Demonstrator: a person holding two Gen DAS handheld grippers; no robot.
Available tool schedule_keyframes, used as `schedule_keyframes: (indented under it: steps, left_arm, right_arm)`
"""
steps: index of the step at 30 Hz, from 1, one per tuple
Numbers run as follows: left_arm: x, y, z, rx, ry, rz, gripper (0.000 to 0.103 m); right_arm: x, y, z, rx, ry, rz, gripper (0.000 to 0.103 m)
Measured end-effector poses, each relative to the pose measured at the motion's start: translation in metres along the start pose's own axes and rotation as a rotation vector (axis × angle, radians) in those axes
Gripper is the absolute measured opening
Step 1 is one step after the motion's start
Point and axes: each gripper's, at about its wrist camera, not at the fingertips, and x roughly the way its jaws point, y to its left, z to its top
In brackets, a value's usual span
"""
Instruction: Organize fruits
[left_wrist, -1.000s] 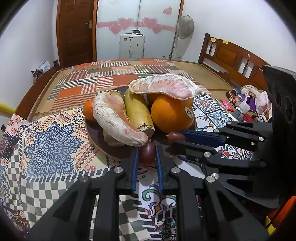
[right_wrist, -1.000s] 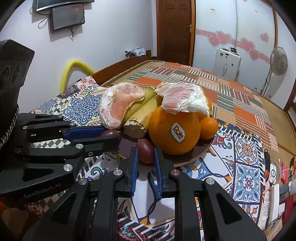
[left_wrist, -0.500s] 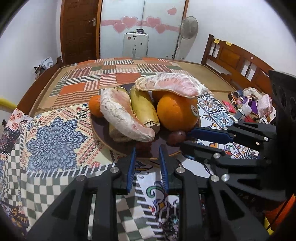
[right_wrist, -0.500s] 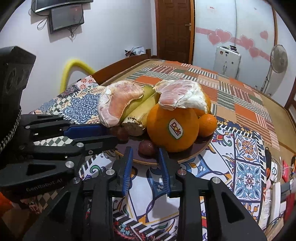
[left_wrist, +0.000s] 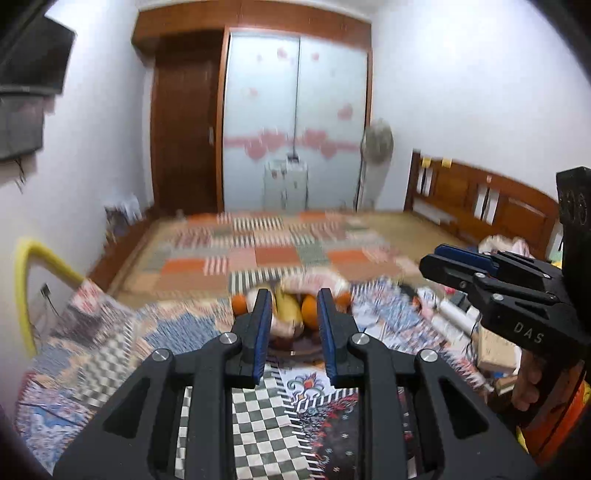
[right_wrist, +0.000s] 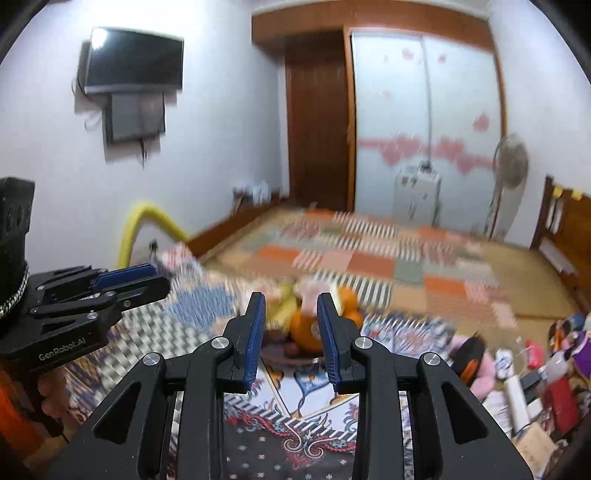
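Note:
A dark plate (left_wrist: 295, 349) of fruit sits on the patterned tablecloth, well ahead of both grippers and blurred. It holds oranges (left_wrist: 309, 317), a banana (left_wrist: 287, 309) and pomelo pieces (left_wrist: 314, 282). In the right wrist view the plate (right_wrist: 291, 357) carries a large orange (right_wrist: 304, 330) and small dark fruits. My left gripper (left_wrist: 293, 308) is open and empty, drawn back above the cloth. My right gripper (right_wrist: 291, 314) is open and empty too. Each gripper shows from the side in the other's view, the right (left_wrist: 461, 266) and the left (right_wrist: 129, 280).
The patterned cloth (left_wrist: 258, 413) covers the near surface. Clutter of toys and boxes (right_wrist: 532, 369) lies at the right. A yellow curved tube (left_wrist: 33, 269) stands at the left, a wooden headboard (left_wrist: 480, 199) at the right, a fan (right_wrist: 509, 162) and a door behind.
Both grippers let go of small dark fruits onto the plate's front, opened wider, and pulled back and up, away from the plate. The views are now motion-blurred.

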Motion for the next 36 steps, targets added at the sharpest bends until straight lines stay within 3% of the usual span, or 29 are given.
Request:
schedule_keyframes:
  steps: [5,7,9,10,13,15,23,26,36]
  left_arm:
    - [-0.062,-0.013,0.011,0.011,-0.123,0.022,0.027]
    - [-0.081,-0.018,0.012,0.011,-0.162,0.032,0.039]
    - [-0.099,-0.019,0.011,0.008,-0.196,0.049,0.061]
    - [-0.105,-0.02,0.011,0.007,-0.213,0.055,0.063]
    - [-0.122,-0.024,0.01,0.019,-0.236,0.075,0.067]
    - [-0.128,-0.025,0.009,0.016,-0.241,0.076,0.079]
    - [-0.142,-0.026,0.003,0.011,-0.266,0.092,0.093]
    - [-0.144,-0.027,0.0,0.004,-0.267,0.099,0.099]
    - [-0.145,-0.03,-0.006,0.024,-0.272,0.122,0.101]
  right_arm:
    - [-0.058,0.019,0.013,0.01,-0.136,-0.02,0.033]
    - [-0.077,0.027,0.014,0.013,-0.182,-0.03,0.041]
    - [-0.089,0.032,0.015,0.017,-0.212,-0.039,0.052]
    - [-0.098,0.036,0.014,0.021,-0.23,-0.046,0.055]
    - [-0.105,0.04,0.013,0.027,-0.26,-0.069,0.071]
    - [-0.111,0.044,0.012,0.033,-0.273,-0.08,0.082]
    - [-0.117,0.047,0.003,0.041,-0.286,-0.122,0.1]
    - [-0.119,0.048,0.001,0.032,-0.289,-0.145,0.103]
    - [-0.122,0.05,-0.008,0.025,-0.272,-0.146,0.103]
